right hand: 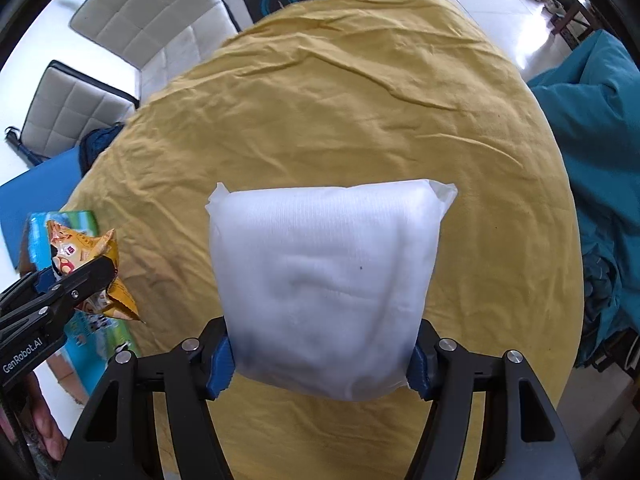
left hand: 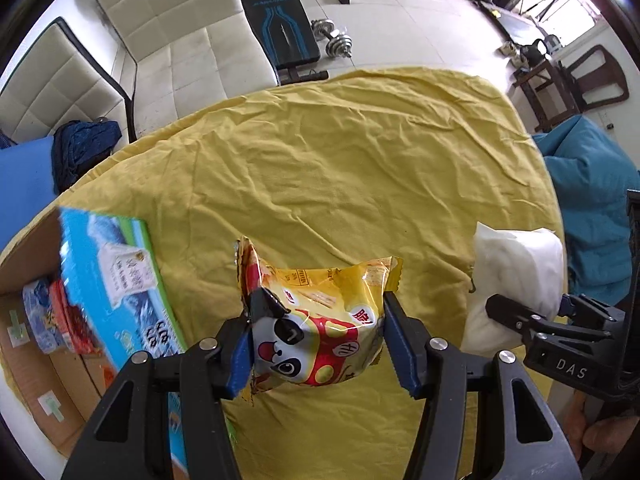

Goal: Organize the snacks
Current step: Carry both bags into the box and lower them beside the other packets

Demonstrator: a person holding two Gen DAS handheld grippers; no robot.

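Note:
My left gripper (left hand: 320, 332) is shut on a yellow snack bag (left hand: 320, 320) with a panda face, held above the yellow tablecloth (left hand: 340, 160). From the right wrist view the same yellow snack bag (right hand: 90, 276) and the left gripper (right hand: 80, 280) appear at the far left. My right gripper (right hand: 322, 360) is shut on a plump white packet (right hand: 324, 280), lifted over the cloth; the white packet (left hand: 516, 276) and right gripper (left hand: 520, 316) show at the right edge of the left wrist view. A cardboard box (left hand: 36, 360) at the left holds several snack packs (left hand: 56, 316).
A blue-green carton flap (left hand: 120, 280) stands on the box's near side. White padded chairs (left hand: 160, 24) stand beyond the table, a weight bench (left hand: 276, 20) and dumbbells (left hand: 332, 38) behind them. A teal cushion (left hand: 592, 192) lies at the right. A hand (left hand: 608, 436) holds the right tool.

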